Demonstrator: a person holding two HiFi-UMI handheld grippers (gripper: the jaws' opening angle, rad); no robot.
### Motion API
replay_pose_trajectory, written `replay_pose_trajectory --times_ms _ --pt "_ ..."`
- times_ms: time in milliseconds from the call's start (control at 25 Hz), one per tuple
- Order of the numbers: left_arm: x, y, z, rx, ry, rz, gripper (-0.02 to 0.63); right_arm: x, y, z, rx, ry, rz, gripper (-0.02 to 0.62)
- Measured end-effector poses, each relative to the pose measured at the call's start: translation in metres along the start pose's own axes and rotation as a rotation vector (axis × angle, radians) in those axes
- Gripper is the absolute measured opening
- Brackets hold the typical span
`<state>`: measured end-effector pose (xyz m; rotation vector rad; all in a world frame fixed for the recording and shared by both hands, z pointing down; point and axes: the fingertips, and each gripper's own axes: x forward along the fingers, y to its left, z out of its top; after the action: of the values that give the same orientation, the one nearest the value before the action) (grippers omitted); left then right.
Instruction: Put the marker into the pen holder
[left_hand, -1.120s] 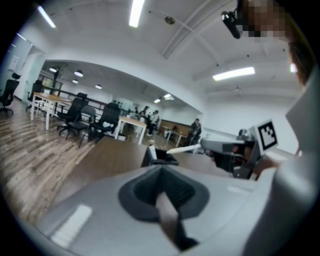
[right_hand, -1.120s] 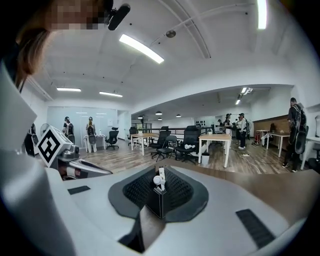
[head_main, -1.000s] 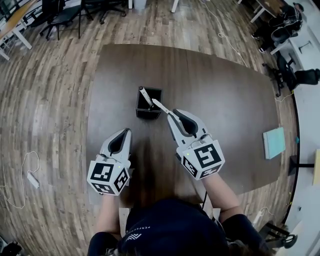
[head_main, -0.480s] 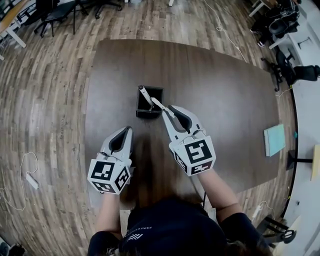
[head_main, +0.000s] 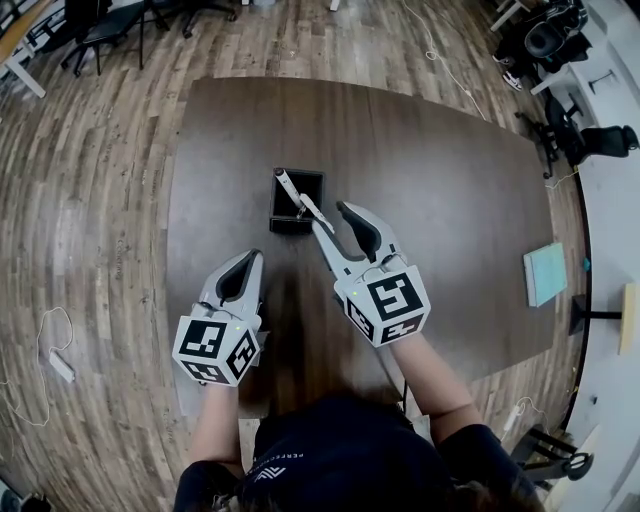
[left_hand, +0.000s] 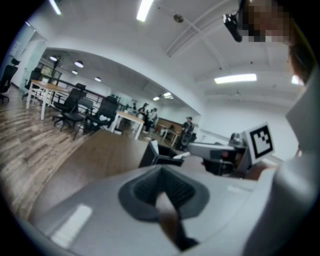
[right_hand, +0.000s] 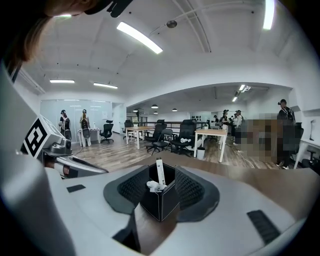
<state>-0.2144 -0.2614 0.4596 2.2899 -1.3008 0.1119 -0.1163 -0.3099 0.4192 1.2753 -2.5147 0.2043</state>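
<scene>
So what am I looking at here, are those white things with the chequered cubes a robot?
No robot: a person holds hand-worked tongs in each hand. The top-down picture comes from a camera on their head; the other two look along each pair of tongs. On the brown table stands a black pen holder holding an upright marker. The right tongs have just been opening, and a second marker leans at the holder's rim, not pinched. The left tongs are shut, empty.

An open-plan office: a large dark tabletop (head_main: 420, 170) stands on a wood-plank floor (head_main: 90, 200), with black swivel chairs (right_hand: 162, 134) at white desks (right_hand: 212, 132) beyond it. Strip lights (right_hand: 140, 37) run along the white ceiling, and people (right_hand: 83, 120) stand by the far wall.
</scene>
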Motion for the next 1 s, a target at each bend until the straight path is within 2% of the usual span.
replay_pose_trajectory --times_ms 200,400,760,1000 --pt "-0.002 -0.010 0.003 0.011 -0.014 -0.003 0.005 -0.010 0.003 0.004 0.009 -0.031 0.011 0.153" --pt "-0.012 -0.028 0.008 0.028 -0.044 0.027 0.005 -0.034 0.005 0.010 0.013 -0.074 0.041 0.151" --pt "-0.048 -0.065 0.016 0.057 -0.110 0.112 0.005 -0.094 0.005 0.005 0.018 -0.092 0.091 0.077" --pt "-0.071 -0.092 0.021 0.093 -0.145 0.148 0.005 -0.126 0.007 0.002 0.036 -0.105 0.118 0.054"
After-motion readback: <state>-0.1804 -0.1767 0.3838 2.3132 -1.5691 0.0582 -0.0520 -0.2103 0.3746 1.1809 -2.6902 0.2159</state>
